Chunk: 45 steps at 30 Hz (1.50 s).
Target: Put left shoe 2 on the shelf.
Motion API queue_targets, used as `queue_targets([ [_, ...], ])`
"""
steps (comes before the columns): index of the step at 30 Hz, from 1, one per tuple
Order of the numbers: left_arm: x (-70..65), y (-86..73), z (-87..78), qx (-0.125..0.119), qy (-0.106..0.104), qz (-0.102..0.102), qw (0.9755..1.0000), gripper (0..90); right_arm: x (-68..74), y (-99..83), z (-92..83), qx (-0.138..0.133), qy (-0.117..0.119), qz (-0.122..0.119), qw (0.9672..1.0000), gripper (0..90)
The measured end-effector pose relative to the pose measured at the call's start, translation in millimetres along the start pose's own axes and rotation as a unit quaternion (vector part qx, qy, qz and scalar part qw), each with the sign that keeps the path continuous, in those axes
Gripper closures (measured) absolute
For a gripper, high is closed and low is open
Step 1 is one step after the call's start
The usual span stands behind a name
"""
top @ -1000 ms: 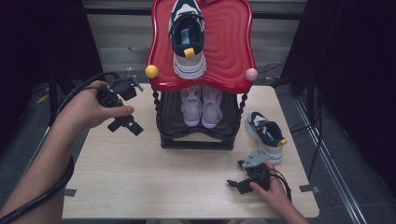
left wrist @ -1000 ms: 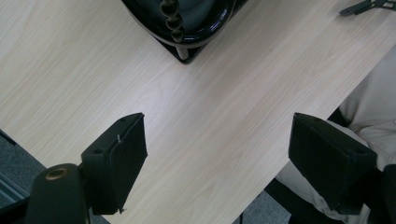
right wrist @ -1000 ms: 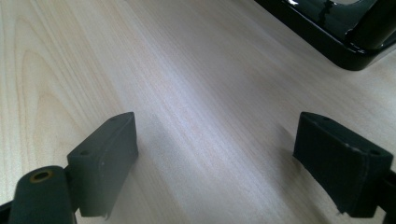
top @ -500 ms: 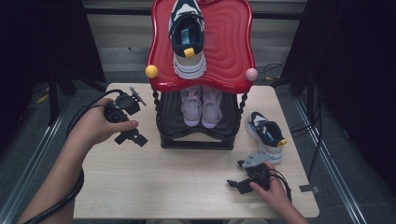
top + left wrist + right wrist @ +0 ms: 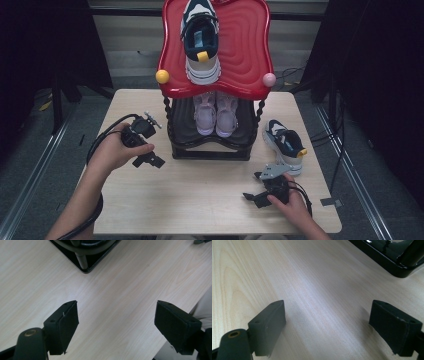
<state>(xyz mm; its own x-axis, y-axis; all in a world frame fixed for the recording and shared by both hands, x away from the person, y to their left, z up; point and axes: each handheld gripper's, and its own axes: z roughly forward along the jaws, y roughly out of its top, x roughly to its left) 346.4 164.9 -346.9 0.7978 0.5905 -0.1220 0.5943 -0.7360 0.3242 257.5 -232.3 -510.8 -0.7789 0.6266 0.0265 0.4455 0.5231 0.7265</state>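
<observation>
A black two-tier shoe rack with a red wavy top stands at the back middle of the wooden table. One navy, white and yellow sneaker lies on the red top. A pale lilac pair of shoes sits on the lower shelf. Its matching sneaker rests on the table right of the rack. My left gripper is open just left of the rack, low over the table, with nothing between its pads. My right gripper lies open near the front edge, over bare wood.
The rack's black base corner lies close ahead of the left gripper, and its other corner ahead of the right one. Cables trail off both grippers. Dark floor and metal rails surround the table.
My left hand has sunk from beside the rack's upper post toward the table and come nearer the front. The right hand has kept still.
</observation>
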Motion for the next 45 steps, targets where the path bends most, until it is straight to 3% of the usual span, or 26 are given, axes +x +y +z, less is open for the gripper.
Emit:
queue_targets([
  [5,0.6,-4.9,15.9,0.003,0.005,0.001,1.0000,19.0,0.5,0.0,-0.2,0.002,0.002,0.003,1.0000,12.9],
  [10,1.2,-9.5,29.7,-0.015,0.004,-0.004,0.9999,19.0,0.2,-0.1,-0.2,0.003,0.002,0.001,1.0000,12.9],
  [25,-1.8,-20.3,77.5,-0.029,-0.019,-0.014,0.9993,19.0,0.2,-0.1,-0.2,0.003,0.002,0.001,1.0000,13.0],
  [35,2.2,-26.9,98.0,-0.043,-0.014,-0.023,0.9987,19.0,0.2,-0.1,-0.2,0.003,0.002,0.001,1.0000,12.9],
  [45,9.7,-34.1,118.2,-0.076,0.004,-0.045,0.9960,18.8,0.2,-0.1,-0.2,0.002,0.002,0.001,1.0000,12.9],
])
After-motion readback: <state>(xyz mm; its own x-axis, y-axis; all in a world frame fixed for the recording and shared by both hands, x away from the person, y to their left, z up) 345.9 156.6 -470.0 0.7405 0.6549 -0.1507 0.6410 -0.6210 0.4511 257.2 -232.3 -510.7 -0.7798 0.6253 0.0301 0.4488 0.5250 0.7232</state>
